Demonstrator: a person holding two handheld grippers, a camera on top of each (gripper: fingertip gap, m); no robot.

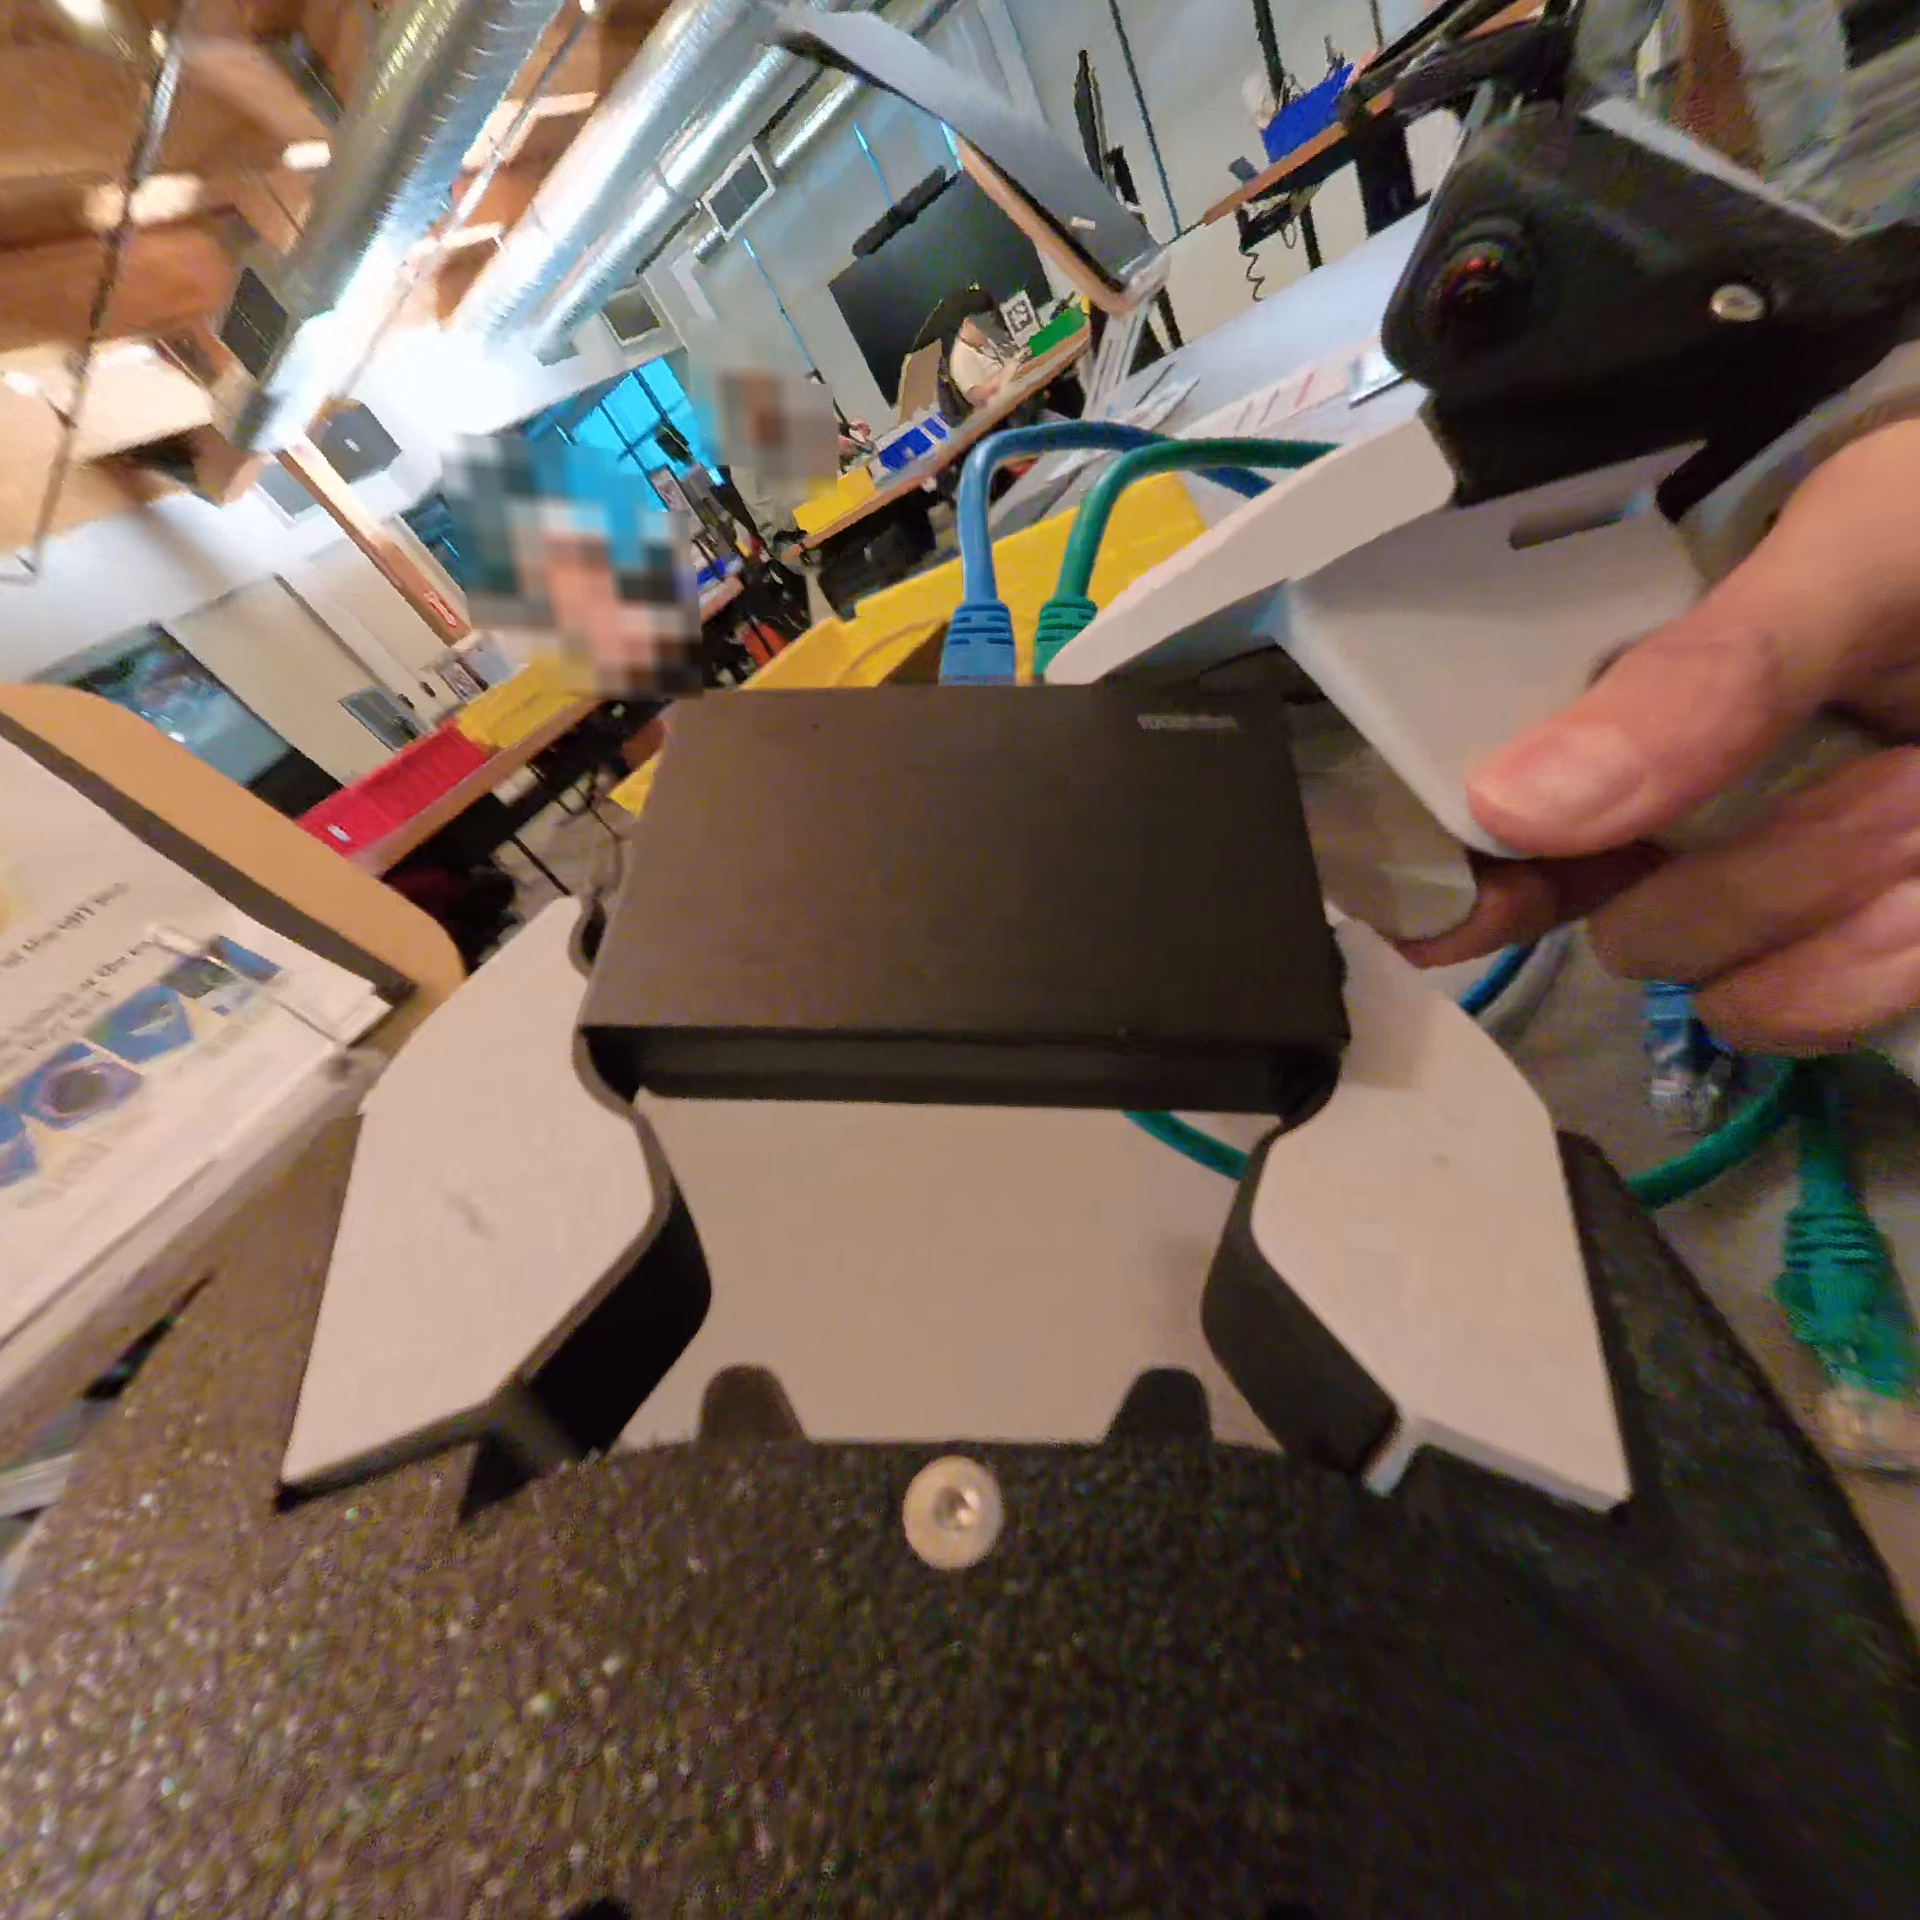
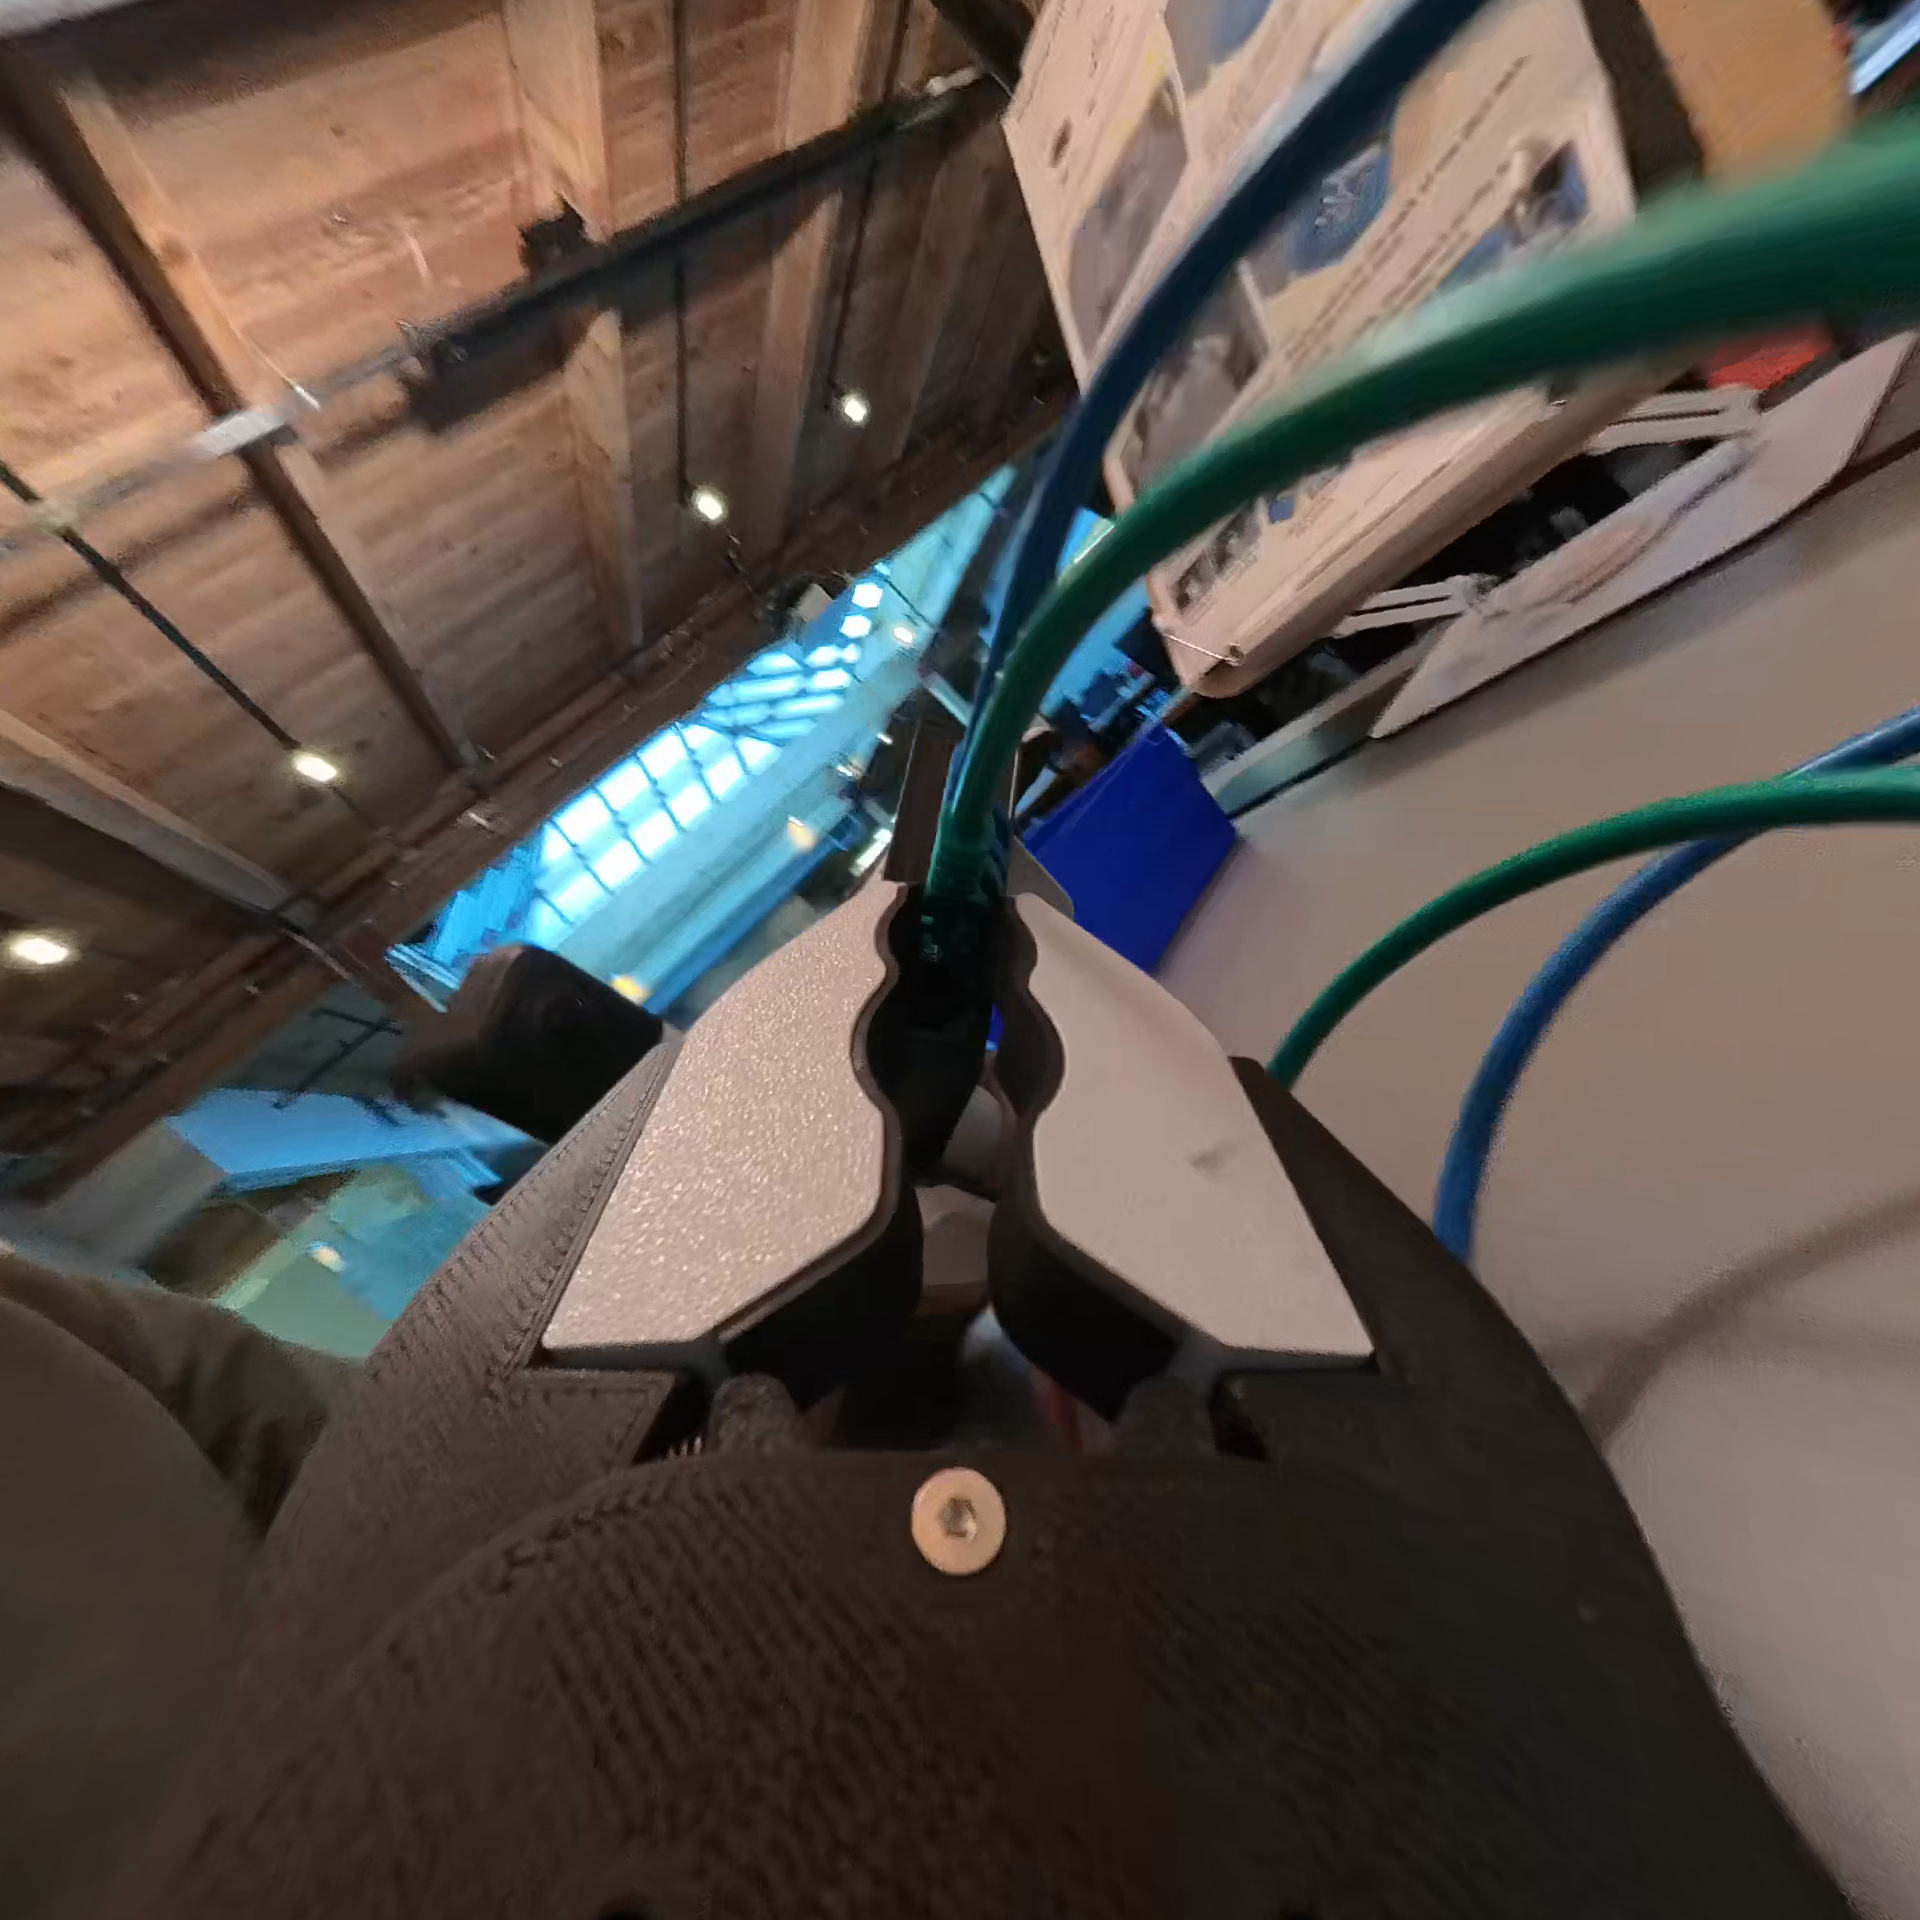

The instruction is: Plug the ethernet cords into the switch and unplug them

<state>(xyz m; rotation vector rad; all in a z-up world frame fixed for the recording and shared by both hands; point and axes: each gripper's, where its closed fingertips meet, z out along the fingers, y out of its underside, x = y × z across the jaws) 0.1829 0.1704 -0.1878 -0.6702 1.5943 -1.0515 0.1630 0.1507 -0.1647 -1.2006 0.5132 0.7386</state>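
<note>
Both grippers busy: left one has the switch, right one's pinching the green plug.

The left gripper (image 1: 961, 997) has its flat grey fingers spread wide and clamped on the sides of the switch (image 1: 966, 862), a matte black boxy slab with crisp folded edges, long axis running straight away from the camera, port end pointing off toward the yellow bin (image 1: 1101, 540) behind it. At that far end sit a ribbed blue plug (image 1: 977, 639) and a green plug (image 1: 1062, 623), each cord arching up and over to the right. The right gripper (image 2: 951, 961) is nearly closed, wavy-edged fingers squeezing the green plug (image 2: 940, 940) right at the switch's far edge; the green cord (image 2: 1299, 416) curves up and away from the tips, blue cord (image 2: 1122, 343) just behind it. A bare hand (image 1: 1714, 790) holds that gripper's smooth grey body beside the switch.
</note>
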